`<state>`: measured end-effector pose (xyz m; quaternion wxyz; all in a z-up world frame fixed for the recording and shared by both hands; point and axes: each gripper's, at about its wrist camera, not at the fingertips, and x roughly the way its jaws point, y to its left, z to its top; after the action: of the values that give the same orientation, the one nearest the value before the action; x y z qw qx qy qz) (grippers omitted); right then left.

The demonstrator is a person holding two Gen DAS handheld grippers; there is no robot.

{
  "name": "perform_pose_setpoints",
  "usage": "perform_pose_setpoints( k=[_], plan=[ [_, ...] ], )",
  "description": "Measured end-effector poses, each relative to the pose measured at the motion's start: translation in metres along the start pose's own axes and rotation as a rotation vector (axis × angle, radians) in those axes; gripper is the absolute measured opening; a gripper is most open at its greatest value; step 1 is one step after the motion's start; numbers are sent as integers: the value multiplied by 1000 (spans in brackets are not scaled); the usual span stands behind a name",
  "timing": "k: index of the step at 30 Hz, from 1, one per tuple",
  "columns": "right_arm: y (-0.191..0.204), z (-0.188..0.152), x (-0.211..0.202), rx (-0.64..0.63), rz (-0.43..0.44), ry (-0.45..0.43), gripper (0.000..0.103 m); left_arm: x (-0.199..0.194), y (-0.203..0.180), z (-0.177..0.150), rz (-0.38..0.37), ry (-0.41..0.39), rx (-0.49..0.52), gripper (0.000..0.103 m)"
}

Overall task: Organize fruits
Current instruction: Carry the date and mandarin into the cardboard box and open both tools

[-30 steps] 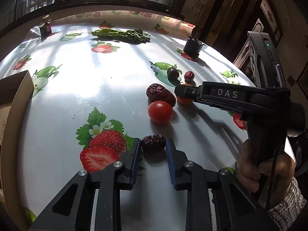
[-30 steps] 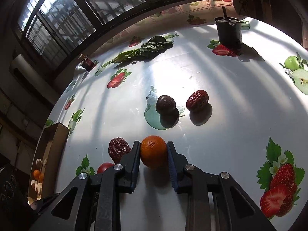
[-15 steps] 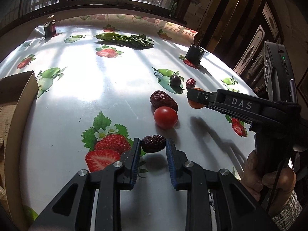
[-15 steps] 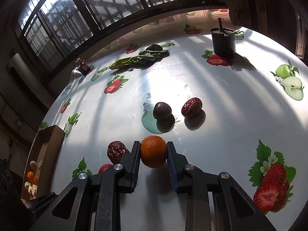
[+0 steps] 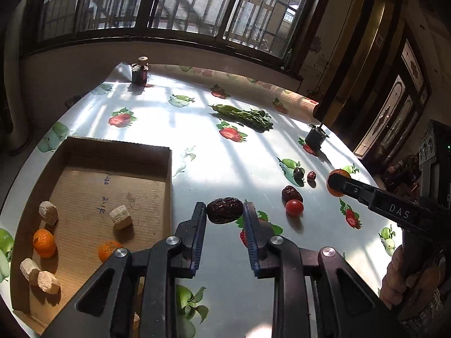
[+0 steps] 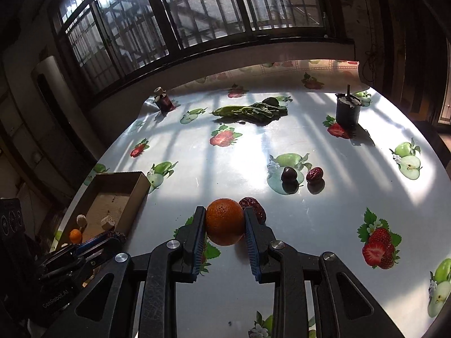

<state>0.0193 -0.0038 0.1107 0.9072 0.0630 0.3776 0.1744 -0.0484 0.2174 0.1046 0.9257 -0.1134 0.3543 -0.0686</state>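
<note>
Box (image 5: 169, 174) sits at left, holding oranges and pale chunks. Left gripper (image 5: 224, 217) pinches a date (image 5: 224, 210) between its pads, just right of the box wall. Right gripper (image 6: 224, 222) clamps an orange (image 6: 224, 222) above the table (image 6: 352, 186).

Your left gripper (image 5: 224, 216) is pinching a dark date (image 5: 224, 210) just beside the cardboard box (image 5: 168, 186), above the table.

White glossy surface (image 5: 197, 146) printed with red strawberries, green apples. Brown cardboard box (image 5: 112, 152). Dark wrinkled date (image 5: 224, 210), orange mandarin (image 6: 224, 222), red tomato (image 5: 294, 207). Black claws, blue pads (image 5: 196, 242).
</note>
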Motion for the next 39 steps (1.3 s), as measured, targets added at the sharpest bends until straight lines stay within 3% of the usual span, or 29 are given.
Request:
perform_pose_setpoints(
  k=[3,6,12,18,22,26,29,33,39],
  plan=[
    [38,6,10,-55,48,13,29,-4,44,25,137,11,19,26],
    [80,9,33,-112,98,46,29,16,88,46,251,80,17,26],
    [146,5,103,-144,203,173,29,60,157,45,314,207,-84,26],
    [184,-8,159,-180,227,273,29,76,175,35,312,267,-135,26],
    [193,-12,174,-197,199,284,29,83,180,32,331,290,-143,26],
    [197,-11,181,-207,180,292,29,87,187,30,303,297,-165,26],
    [200,-10,184,-223,169,288,29,83,190,31,285,287,-192,27],
    [200,-9,185,-206,166,289,30,67,192,33,274,248,-232,37],
    [190,-2,166,-195,173,251,32,31,177,39,259,170,-249,43]
  ],
)
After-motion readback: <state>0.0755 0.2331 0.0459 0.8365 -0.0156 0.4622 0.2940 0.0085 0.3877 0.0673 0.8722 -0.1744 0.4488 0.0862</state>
